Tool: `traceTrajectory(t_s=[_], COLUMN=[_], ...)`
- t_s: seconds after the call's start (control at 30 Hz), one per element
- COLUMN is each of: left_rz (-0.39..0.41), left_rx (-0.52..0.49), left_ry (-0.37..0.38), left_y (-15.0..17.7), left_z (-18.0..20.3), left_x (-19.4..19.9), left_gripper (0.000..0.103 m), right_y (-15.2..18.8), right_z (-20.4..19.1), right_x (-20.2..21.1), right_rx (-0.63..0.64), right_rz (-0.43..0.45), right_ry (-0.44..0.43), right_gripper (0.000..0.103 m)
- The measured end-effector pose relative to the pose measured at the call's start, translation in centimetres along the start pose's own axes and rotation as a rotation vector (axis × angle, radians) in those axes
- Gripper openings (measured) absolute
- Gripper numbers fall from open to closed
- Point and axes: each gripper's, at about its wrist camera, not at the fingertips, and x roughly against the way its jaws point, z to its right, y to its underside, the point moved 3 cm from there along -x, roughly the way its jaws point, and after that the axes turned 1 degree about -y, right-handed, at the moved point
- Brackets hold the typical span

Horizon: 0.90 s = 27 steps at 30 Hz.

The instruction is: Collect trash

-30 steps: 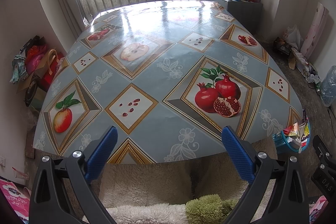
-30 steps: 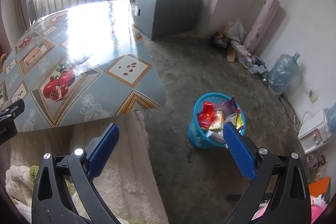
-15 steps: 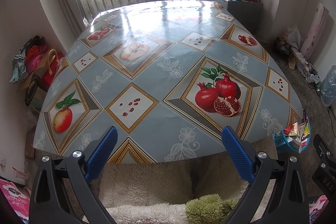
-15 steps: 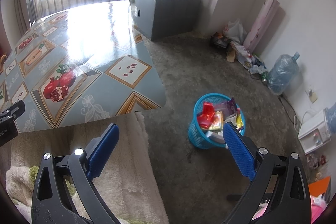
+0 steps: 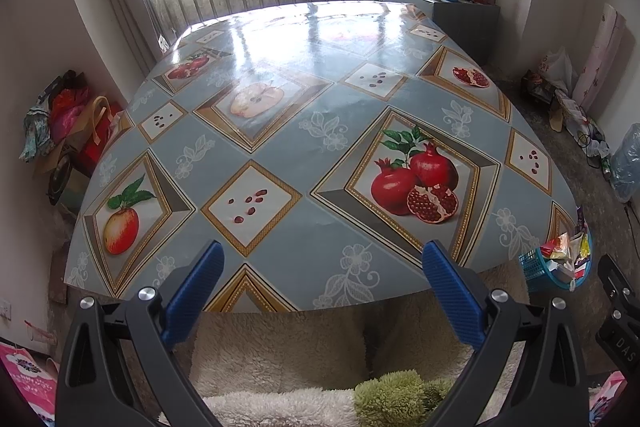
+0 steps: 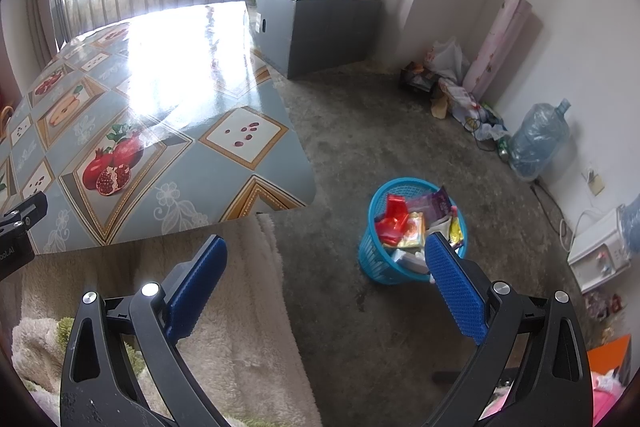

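Observation:
A blue plastic basket (image 6: pixel 376 259) stands on the concrete floor right of the table, filled with colourful snack wrappers (image 6: pixel 404 223). It also shows at the right edge of the left wrist view (image 5: pixel 536 267). My right gripper (image 6: pixel 326 257) is open and empty, held above the floor near the basket. My left gripper (image 5: pixel 322 261) is open and empty, over the near edge of the table (image 5: pixel 280 131). The table has a fruit-patterned oilcloth and I see no trash on it.
A grey cabinet (image 6: pixel 320 23) with bottles stands beyond the table. Bags and a pink roll (image 6: pixel 500 39) lie along the right wall, with a water jug (image 6: pixel 536 139). A fluffy beige fabric (image 6: pixel 240 307) is below both grippers. Bags (image 5: pixel 68 123) sit left of the table.

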Motion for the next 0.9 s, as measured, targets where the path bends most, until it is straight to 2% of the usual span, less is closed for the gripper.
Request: traceTrajectory(t_s=[0.9], left_rz=[-0.003], left_rx=[0.0], left_ry=[-0.001], left_y=[0.02], left_z=[0.04], left_x=[-0.02], left_gripper=[0.097], right_y=[0.21], right_z=[-0.15], right_x=[0.21], right_rx=[-0.002], right_rz=[0.001], right_ry=[0.006], right_gripper=[0.095])
